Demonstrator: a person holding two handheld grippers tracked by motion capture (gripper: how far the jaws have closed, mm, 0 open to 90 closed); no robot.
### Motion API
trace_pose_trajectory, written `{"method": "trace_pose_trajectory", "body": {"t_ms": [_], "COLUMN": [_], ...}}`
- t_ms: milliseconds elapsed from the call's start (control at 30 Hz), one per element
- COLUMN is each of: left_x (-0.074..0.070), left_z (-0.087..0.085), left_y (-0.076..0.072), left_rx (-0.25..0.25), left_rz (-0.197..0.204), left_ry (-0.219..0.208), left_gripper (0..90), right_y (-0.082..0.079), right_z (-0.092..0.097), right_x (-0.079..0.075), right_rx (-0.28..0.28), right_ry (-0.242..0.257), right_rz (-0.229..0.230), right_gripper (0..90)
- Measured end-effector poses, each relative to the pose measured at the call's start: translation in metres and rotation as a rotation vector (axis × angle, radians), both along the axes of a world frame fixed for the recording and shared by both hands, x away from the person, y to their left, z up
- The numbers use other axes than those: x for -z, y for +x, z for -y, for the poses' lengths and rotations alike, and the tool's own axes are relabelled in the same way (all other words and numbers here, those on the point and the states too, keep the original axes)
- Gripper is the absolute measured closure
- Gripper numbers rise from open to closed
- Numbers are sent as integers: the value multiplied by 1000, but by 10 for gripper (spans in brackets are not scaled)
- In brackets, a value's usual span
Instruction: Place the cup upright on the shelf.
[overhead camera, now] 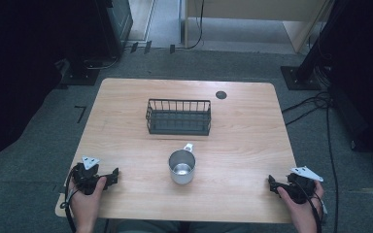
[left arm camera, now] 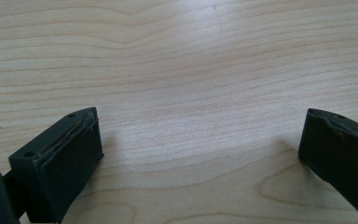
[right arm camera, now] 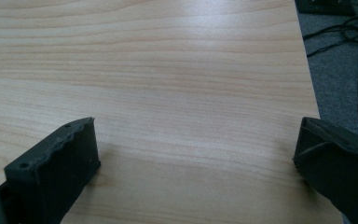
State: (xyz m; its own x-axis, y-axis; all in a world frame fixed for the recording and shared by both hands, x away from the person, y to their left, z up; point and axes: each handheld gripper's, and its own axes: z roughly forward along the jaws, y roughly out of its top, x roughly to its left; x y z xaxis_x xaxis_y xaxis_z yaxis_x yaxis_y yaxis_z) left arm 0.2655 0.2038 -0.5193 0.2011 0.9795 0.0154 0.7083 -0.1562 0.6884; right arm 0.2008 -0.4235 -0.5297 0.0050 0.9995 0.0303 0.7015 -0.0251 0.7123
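The right gripper (right arm camera: 196, 140) hovers low over the bare wooden table (right arm camera: 168, 70), jaws spread wide with nothing between them; cables (right arm camera: 349, 37), somewhat blurred, lie on grey carpet (right arm camera: 335, 79) beyond the table's edge.

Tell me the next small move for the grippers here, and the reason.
Probably move the left gripper toward the metal cup. It lies nearer than the right gripper, both have open, empty jaws, and the cup stands untouched just before the wire basket.

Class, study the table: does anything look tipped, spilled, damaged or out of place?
Nothing stands out. The metal cup stands upright, apart from the wire basket behind it; the table shows no spill. Both grippers, left and right, rest open near the front edge.
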Motion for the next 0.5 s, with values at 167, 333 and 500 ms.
{"method": "trace_pose_trajectory", "body": {"t_ms": [167,333,500], "left_x": [0,0,0], "left_z": [1,1,1], "left_y": [1,0,1], "left_rx": [-8,-8,-7], "left_rz": [2,2,2], "left_ry": [0,1,1], "left_gripper": [0,0,0], "right_y": [2,1,1], "right_z": [-2,-7,-12], "right_x": [0,-4,-11], "right_rx": [11,14,41], "right_ry": [-36,-88,-50], "right_rz": [17,10,34], "right_gripper": [0,2,0]}}
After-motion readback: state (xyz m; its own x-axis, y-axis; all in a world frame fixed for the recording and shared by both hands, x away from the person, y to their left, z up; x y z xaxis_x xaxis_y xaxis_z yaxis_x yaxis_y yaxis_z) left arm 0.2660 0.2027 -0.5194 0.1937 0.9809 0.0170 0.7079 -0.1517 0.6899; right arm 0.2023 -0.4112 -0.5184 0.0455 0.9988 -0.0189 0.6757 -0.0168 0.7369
